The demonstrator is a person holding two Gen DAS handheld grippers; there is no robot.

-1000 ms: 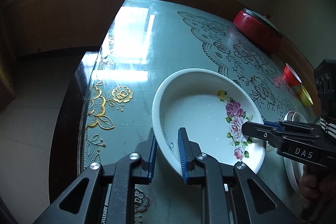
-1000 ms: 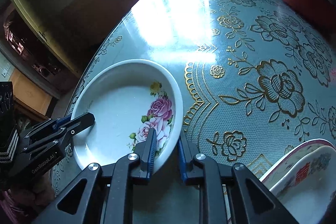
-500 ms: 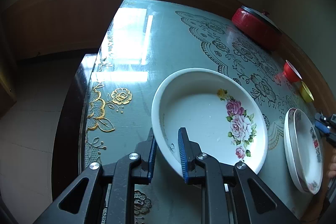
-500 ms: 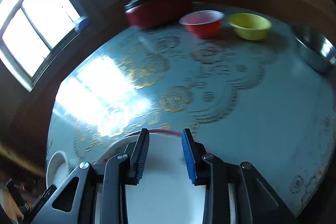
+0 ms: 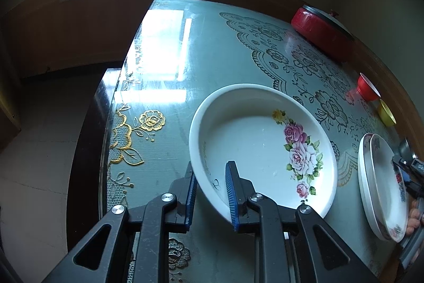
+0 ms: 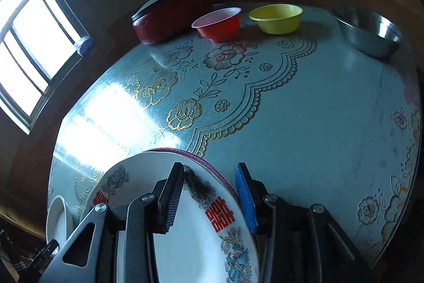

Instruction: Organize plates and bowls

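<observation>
At the table's nine-o'clock edge, the left gripper (image 5: 210,192) is clamped nearly shut on the near rim of the deep white rose-printed dish (image 5: 262,145), one blue pad inside the wall, one outside. Bare glass-topped lace tablecloth (image 5: 201,55) runs open toward twelve o'clock. Just beside the dish at three o'clock lies the stack of white plates with red characters (image 6: 201,227); the right gripper (image 6: 210,196) straddles its rim, jaws opening, pads not pressing. Along the far edge from eleven to two o'clock stand a red lidded pot (image 6: 164,16), red plastic bowl (image 6: 218,23), yellow bowl (image 6: 277,17) and steel bowl (image 6: 368,31), with wide clear cloth before them.
</observation>
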